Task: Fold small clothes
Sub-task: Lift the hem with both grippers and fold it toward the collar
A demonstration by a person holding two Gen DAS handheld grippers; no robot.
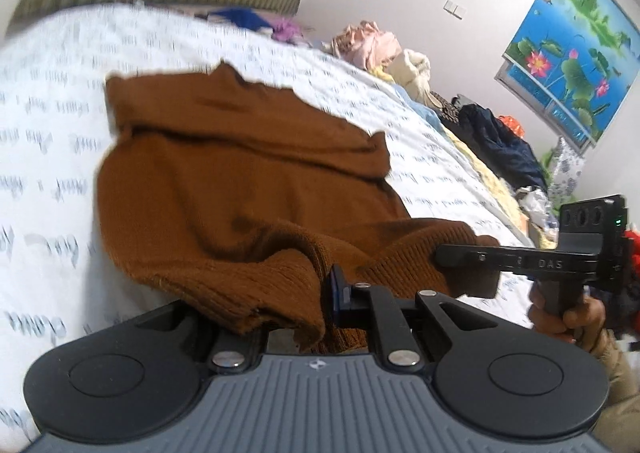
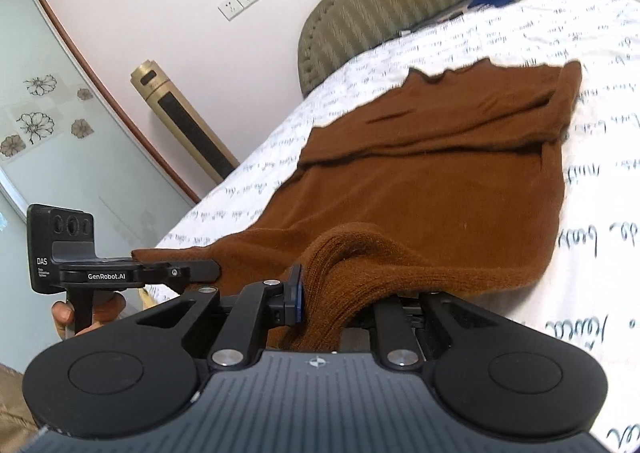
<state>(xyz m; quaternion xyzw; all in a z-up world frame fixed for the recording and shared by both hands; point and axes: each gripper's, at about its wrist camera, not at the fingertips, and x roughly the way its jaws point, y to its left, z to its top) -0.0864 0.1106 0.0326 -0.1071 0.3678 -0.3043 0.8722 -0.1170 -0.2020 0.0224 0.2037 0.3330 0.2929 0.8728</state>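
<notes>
brown sweater point(image 1: 240, 173) on bed point(image 1: 52, 133) | left claw point(image 1: 320, 301) clamps hem | right claw point(image 2: 336, 301) clamps hem

1. Brown knit sweater point(image 1: 240, 181) lay spread on the white bed cover with script print point(image 1: 52, 141), its far part flat.
2. A fold ran across the far part, one layer lapped over the body.
3. Far edge was wavy, with a small peak.
4. Near ribbed hem point(image 2: 360, 265) was lifted off the cover and bunched into thick folds at both corners.
</notes>
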